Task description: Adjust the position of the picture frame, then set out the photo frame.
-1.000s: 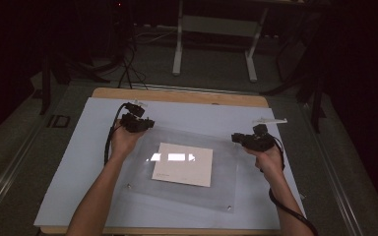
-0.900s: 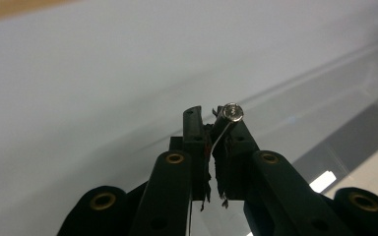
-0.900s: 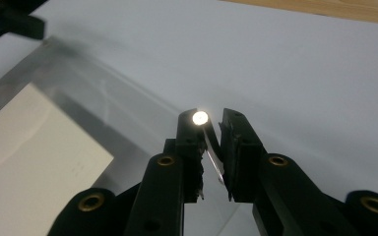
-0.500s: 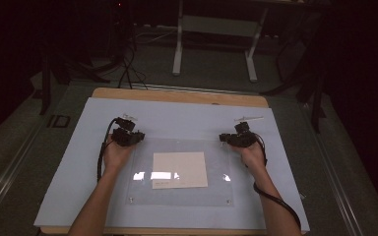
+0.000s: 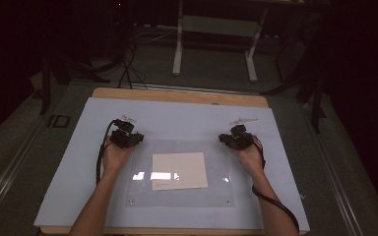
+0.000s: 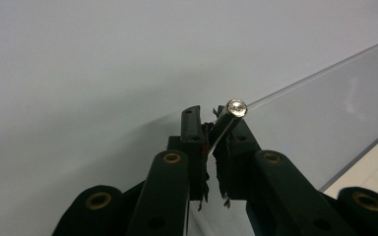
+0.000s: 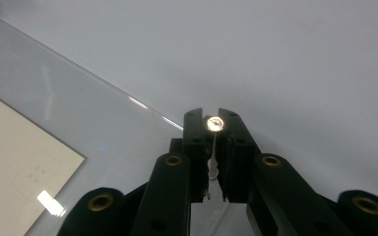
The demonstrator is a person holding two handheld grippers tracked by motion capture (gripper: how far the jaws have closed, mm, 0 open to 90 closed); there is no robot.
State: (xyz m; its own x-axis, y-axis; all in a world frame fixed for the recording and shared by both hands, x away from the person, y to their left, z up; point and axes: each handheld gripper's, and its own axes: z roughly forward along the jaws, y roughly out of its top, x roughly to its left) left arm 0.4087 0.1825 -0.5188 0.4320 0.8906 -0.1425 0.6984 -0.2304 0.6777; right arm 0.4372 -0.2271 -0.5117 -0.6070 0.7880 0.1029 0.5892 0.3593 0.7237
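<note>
On the pale mat [image 5: 177, 118] that covers the wooden table [image 5: 177, 95] lies a clear plastic sheet [image 5: 182, 196], flat, with its long side going from left to right across the table. Under the sheet, near its middle, is a cream paper card [image 5: 179, 169], also lying flat with its long side in the same direction. There is some small print on the lower left part of the card, but it is too small to read. I see no brand or label on the other things.

At the far left corner of the sheet is the left gripper [image 5: 126, 138], held by the person's left hand [image 5: 114, 156]. In the left gripper view, the jaws are closed on this corner of the sheet, and a small metal stud [image 6: 236, 107] of the sheet stands just above the fingertips [image 6: 190, 118], a little toward the right one.

At the far right corner of the sheet is the right gripper [image 5: 235, 140], held by the right hand [image 5: 248, 156]. Its jaws have just been closing, and in the right gripper view they pinch the edge of the sheet, with another metal stud [image 7: 213, 123] sitting between the two fingertips [image 7: 193, 120].

Both grippers point away from the person, toward the far edge of the table.
</note>
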